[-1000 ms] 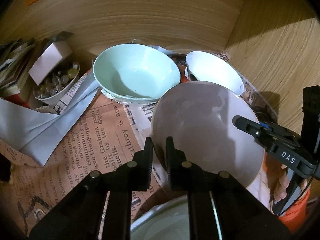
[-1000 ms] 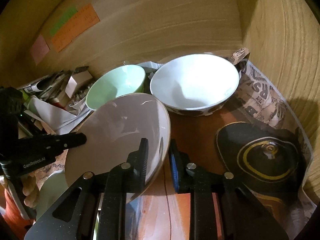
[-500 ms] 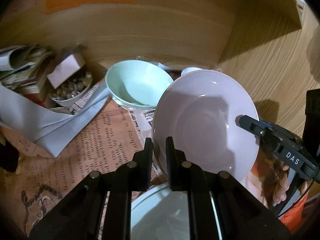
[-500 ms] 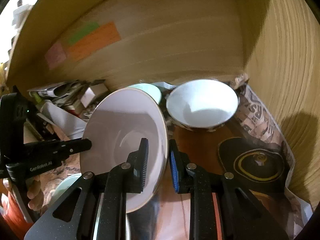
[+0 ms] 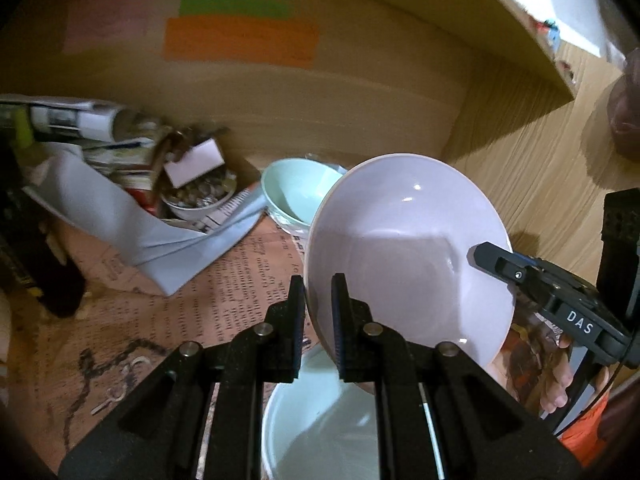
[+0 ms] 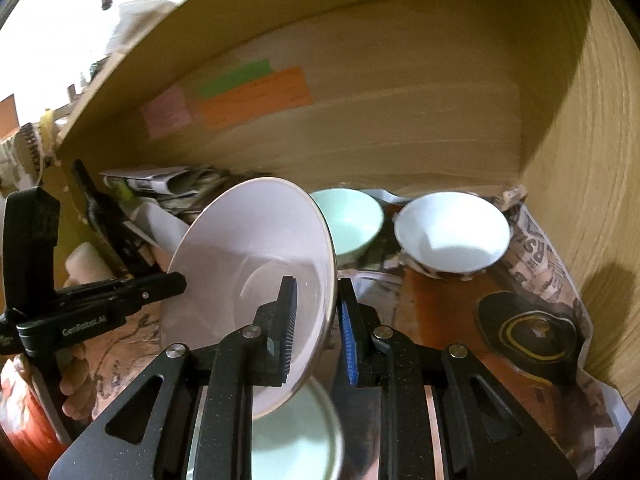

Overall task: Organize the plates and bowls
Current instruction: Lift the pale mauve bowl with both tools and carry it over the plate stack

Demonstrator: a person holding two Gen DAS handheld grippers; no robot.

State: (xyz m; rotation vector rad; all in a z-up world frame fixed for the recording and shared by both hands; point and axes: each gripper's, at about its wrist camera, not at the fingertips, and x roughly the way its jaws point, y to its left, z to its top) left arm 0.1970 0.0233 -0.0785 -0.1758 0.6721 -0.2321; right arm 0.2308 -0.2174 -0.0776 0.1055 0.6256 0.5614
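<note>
Lifted higher, pale bowl [image 5: 408,256] pinched by both hand-held grippers, newspaper-lined wooden shelf [image 5: 224,304], orange note [image 5: 240,42] on back wall

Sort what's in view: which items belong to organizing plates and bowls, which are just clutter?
Job: lilac plate held by both grippers, mint bowl, white bowl, pale dish below.
Clutter: sticky notes, newspapers, small bowl of trinkets.

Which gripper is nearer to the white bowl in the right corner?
Right. The right gripper, holding the plate's right rim, is nearer the white bowl; the left gripper holds the far rim.
</note>
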